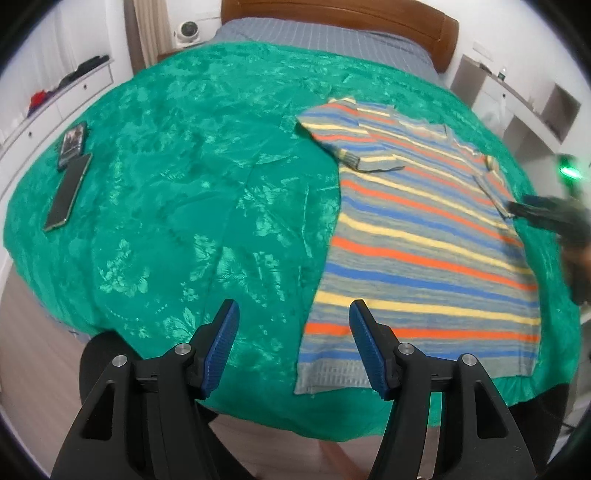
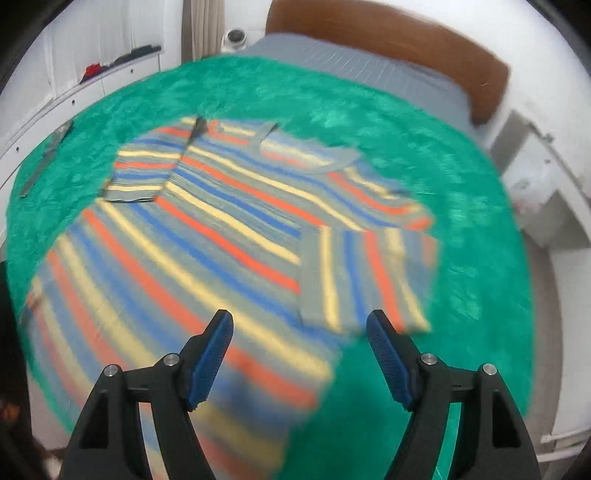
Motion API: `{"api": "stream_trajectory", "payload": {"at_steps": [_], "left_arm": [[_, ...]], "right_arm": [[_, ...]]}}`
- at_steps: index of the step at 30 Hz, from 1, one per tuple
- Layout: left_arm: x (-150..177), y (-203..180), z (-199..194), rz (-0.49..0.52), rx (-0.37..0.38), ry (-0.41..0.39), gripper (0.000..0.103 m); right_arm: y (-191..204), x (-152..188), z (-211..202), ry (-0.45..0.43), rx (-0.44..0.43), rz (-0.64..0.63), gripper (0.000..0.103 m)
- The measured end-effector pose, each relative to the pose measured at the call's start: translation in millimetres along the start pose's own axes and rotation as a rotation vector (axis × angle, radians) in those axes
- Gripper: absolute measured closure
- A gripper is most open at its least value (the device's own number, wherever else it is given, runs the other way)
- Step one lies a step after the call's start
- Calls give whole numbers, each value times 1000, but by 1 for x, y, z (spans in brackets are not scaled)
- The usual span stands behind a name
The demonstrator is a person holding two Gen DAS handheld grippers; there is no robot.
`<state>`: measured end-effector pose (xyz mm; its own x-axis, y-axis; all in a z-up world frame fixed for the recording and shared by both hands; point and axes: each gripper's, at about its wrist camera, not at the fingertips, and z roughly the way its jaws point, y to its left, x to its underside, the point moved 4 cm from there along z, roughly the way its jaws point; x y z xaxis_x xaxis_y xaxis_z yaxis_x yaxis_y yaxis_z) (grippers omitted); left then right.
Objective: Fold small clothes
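A small striped T-shirt [image 1: 424,240] in grey, blue, orange and yellow lies flat on a green bedspread [image 1: 184,206]. Both sleeves are folded inward over the body. My left gripper [image 1: 291,339] is open and empty, hovering above the shirt's bottom left corner. My right gripper [image 2: 299,350] is open and empty, above the shirt [image 2: 207,236] near its folded right sleeve [image 2: 365,277]; that view is motion-blurred. The right gripper also shows dark and blurred at the shirt's right edge in the left wrist view [image 1: 546,214].
Two phones [image 1: 70,173] lie on the bedspread's left side. A wooden headboard [image 1: 332,18] and grey pillow area are at the far end. White drawers [image 1: 55,99] stand left, white shelves [image 1: 524,99] right. The bed's near edge drops to the floor.
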<state>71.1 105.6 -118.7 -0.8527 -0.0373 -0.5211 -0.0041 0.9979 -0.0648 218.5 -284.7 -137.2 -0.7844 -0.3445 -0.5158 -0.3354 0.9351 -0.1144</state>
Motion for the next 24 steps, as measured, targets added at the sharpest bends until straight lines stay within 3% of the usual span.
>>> {"api": "stream_trajectory", "payload": {"at_steps": [3,4,5,6,8,13,17,20,24], "left_arm": [[6,5,5,14,-40,26,38],[10,7,5,15,-52,36,38],[13,12,7,10,-63,49,38],[16,14,8,5,-67,58,38],[20,20,13,-14,-68,77,38],[19,12,24,-18,-54,95,38],[16,-10,22,17,-19,79,38],[15,-27,16,65,-14,64,38],[15,-32,7,88,-22,48,38]], "right_arm": [[-9,-6,56,56,10,47,37],[-17,-4,66,65,-5,78,55],[-22,-2,70,63,-35,124,88],[-36,0,68,53,-64,207,100],[-68,10,44,-7,-83,329,101],[-162,57,-31,-100,78,492,101],[-229,106,-58,-79,206,625,101],[-248,139,-62,-53,233,697,101],[-246,158,-64,-32,295,705,101]]}}
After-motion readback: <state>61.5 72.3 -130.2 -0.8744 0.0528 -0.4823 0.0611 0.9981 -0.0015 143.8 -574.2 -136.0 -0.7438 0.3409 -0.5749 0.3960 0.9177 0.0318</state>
